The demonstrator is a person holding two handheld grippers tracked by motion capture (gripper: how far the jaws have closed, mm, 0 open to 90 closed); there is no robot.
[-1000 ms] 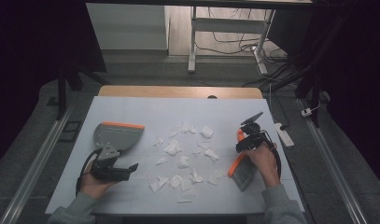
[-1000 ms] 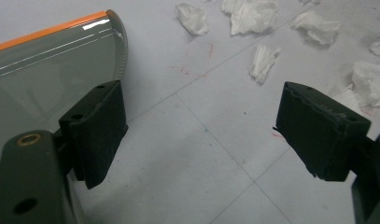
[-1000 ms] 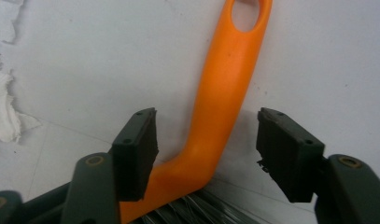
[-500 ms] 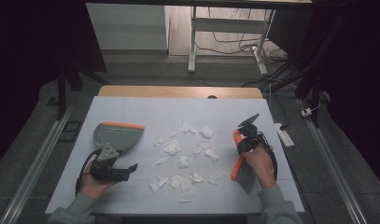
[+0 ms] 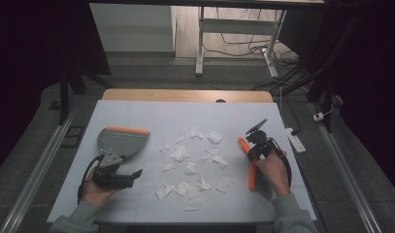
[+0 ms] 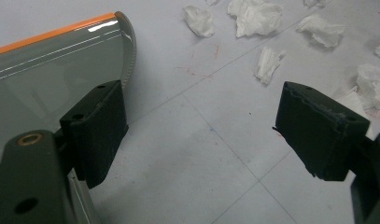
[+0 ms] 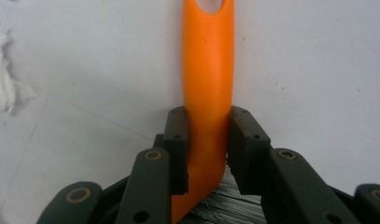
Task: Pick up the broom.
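A hand brush with an orange handle [image 5: 252, 175] [image 7: 208, 56] and grey bristles [image 7: 225, 205] lies at the right of the white table. My right gripper [image 5: 248, 151] [image 7: 207, 140] has just been closing and is now shut on that handle, with both pads pressed against its sides. A grey dustpan with an orange lip [image 5: 122, 141] [image 6: 52, 60] rests at the left. My left gripper [image 5: 132, 174] [image 6: 201, 116] sits just in front of the dustpan, open, with bare table between its fingers. Several crumpled white paper scraps [image 5: 190, 167] [image 6: 255, 16] lie between the two tools.
The white table top [image 5: 137, 116] has a wooden strip [image 5: 185, 94] along its far edge. A white power strip [image 5: 296, 141] lies at the right edge. Beyond are a desk leg [image 5: 200, 43] and floor cables.
The right gripper has shifted slightly left onto the brush handle and closed on it. The left hand and the dustpan have stayed put.
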